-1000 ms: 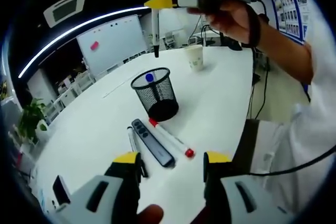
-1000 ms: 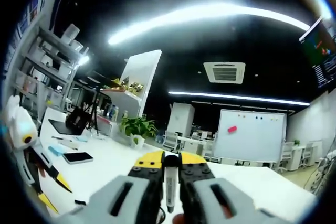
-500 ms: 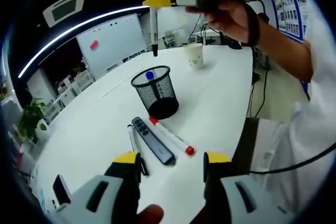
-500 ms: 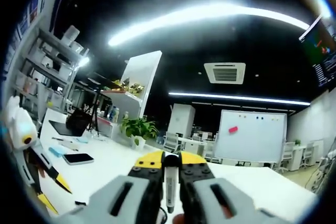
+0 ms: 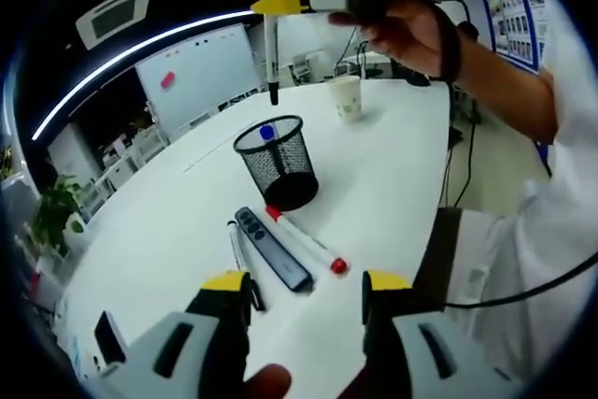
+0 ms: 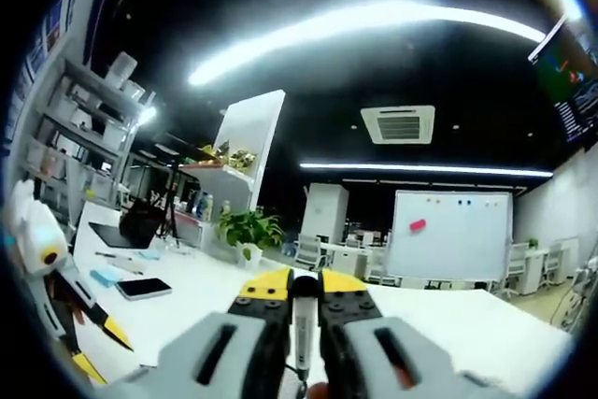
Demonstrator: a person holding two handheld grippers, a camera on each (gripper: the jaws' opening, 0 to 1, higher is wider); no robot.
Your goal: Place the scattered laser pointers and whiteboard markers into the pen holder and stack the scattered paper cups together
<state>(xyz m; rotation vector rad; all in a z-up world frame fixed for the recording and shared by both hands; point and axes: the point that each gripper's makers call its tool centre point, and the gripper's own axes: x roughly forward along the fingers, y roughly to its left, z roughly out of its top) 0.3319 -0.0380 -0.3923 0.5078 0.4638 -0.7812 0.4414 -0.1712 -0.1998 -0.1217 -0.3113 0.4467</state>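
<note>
Task partly done, judged from the layout: mesh pen holder on white table already held one blue-capped item. R gripper, seen from the left gripper view, clamped a white marker hanging tip-down, just above and slightly behind the holder rim, not yet dropped. In the right gripper view the same marker sat pinched between nearly closed jaws of R gripper.

L gripper wide open, empty, hovering just short of what's left: red-capped whiteboard marker, dark laser pointer beside it, thin pen-like item next over, all between L jaws and holder.

Paper cup stood beyond holder, well apart; other cups not made out, stacking prob still to do.

Around: phone and laptop off to the side, whiteboard behind, potted plant. Nothing blocking the drop; holder opening looked free enough for the marker.
</note>
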